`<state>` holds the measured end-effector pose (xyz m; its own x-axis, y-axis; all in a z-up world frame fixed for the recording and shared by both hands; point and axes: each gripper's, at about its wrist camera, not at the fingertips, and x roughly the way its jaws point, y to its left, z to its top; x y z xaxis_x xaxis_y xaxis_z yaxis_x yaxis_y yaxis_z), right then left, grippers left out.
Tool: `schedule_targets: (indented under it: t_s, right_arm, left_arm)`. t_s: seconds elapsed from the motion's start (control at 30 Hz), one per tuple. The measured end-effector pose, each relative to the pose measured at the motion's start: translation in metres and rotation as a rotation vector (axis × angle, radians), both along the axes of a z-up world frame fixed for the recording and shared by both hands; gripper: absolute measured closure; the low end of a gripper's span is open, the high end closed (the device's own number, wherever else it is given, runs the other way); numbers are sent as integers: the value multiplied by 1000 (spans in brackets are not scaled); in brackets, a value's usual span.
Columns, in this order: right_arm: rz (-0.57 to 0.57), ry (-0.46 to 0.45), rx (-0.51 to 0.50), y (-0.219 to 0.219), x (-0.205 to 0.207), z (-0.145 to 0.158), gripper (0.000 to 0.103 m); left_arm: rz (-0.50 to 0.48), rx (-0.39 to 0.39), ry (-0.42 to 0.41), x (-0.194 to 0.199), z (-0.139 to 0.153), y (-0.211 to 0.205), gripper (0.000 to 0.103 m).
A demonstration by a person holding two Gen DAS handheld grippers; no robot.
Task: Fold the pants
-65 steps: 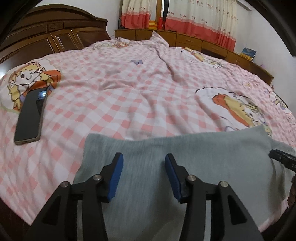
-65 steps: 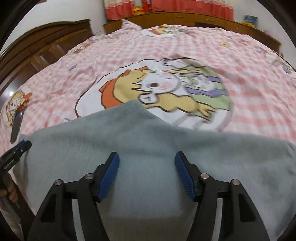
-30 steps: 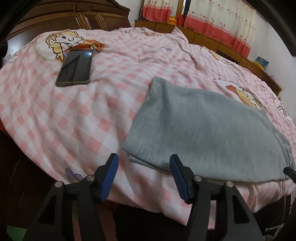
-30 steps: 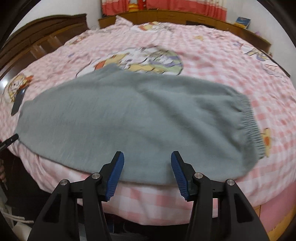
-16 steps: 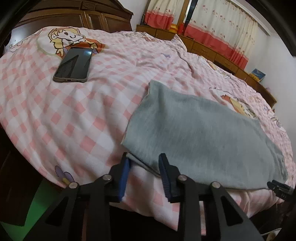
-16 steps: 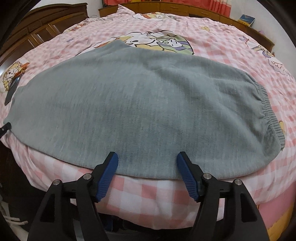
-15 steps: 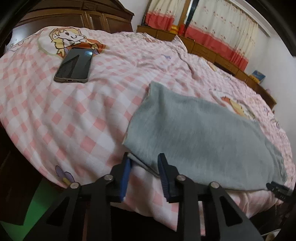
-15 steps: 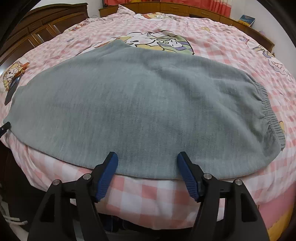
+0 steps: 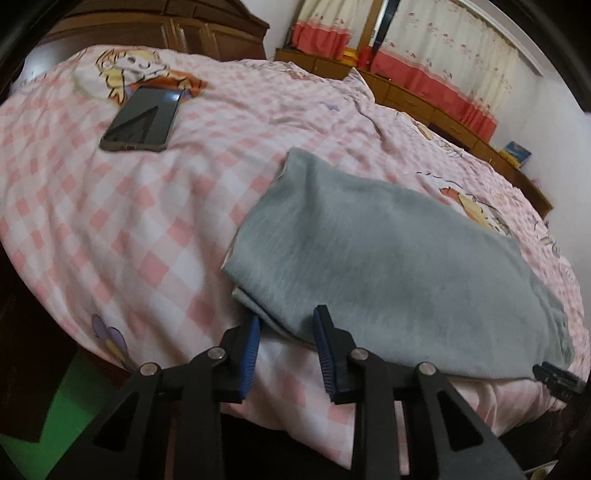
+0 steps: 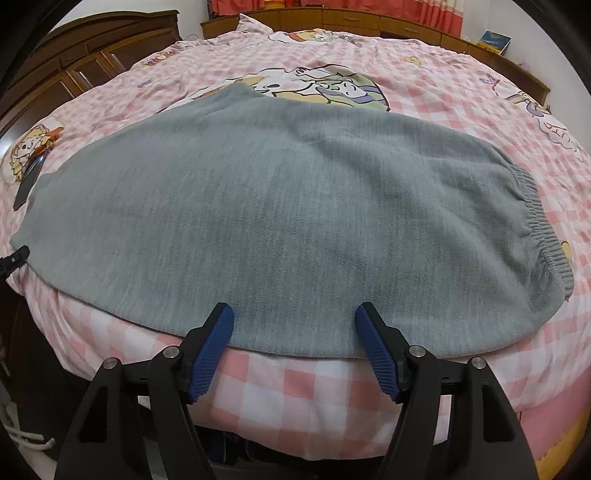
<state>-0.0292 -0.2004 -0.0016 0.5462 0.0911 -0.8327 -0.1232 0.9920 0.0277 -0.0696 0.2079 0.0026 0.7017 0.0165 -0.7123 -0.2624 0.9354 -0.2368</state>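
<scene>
Grey pants (image 9: 388,258) lie flat, folded lengthwise, along the near edge of the pink checked bed (image 9: 110,221). My left gripper (image 9: 286,332) sits at their hem corner. Its jaws stand narrow, the corner's edge lies between the blue pads, and no squeeze on the cloth shows. In the right wrist view the pants (image 10: 277,203) span the frame, with the elastic waistband (image 10: 535,210) at the right. My right gripper (image 10: 295,332) is wide open at the near long edge, and that edge lies between its fingers. The left gripper's tip (image 10: 14,258) shows at the far left.
A dark phone (image 9: 142,120) lies on the bedcover left of the pants. A wooden headboard (image 9: 184,33) stands beyond it, and low wooden cabinets (image 9: 424,96) with curtains run along the far wall. The bed's near edge drops to a dark floor.
Both grippers drew back from over the pants to the near bed edge. Over the last second the left jaws narrowed around the hem corner and the right jaws widened at the long edge.
</scene>
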Motion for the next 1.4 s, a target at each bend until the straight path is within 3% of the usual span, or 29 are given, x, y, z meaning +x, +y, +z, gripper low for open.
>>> schedule_targets:
  t_s: [0.13,0.23,0.33,0.37,0.43,0.6,0.8,0.9,1.1,1.4]
  right_arm:
    - [2,-6,-2,1,1,-1,30]
    - [2,-6,-10,2,2,-1,29]
    - [3,-6,-7,1,2,-1,29]
    - [3,-5,-6,1,2,-1,29]
    - [-2,-6,-2,1,3,0,29]
    - [-25,-12,29,-4,1,5,33]
    - [-66,-3,138,-23,-3,16,51]
    - [-69,-12,187,-28,-8,23,53]
    - [-109,-60,135,-36,-14,36,53]
    - [-117,-106,199,-57,-20,45,53]
  left_arm:
    - [11,-34,-31,10,0,7,72]
    - [59,-130,-62,21,-4,16,63]
    - [112,-201,-77,23,-8,21,64]
    - [116,-196,-79,22,-8,20,66]
    - [121,-180,-73,18,-4,21,91]
    - [126,-256,-133,-1,16,32,97]
    - [69,-174,-210,-12,69,8,98]
    - [8,-149,-241,-10,94,-13,98]
    - [-140,-133,-295,-2,138,-67,98]
    - [-335,-125,-259,24,148,-161,98]
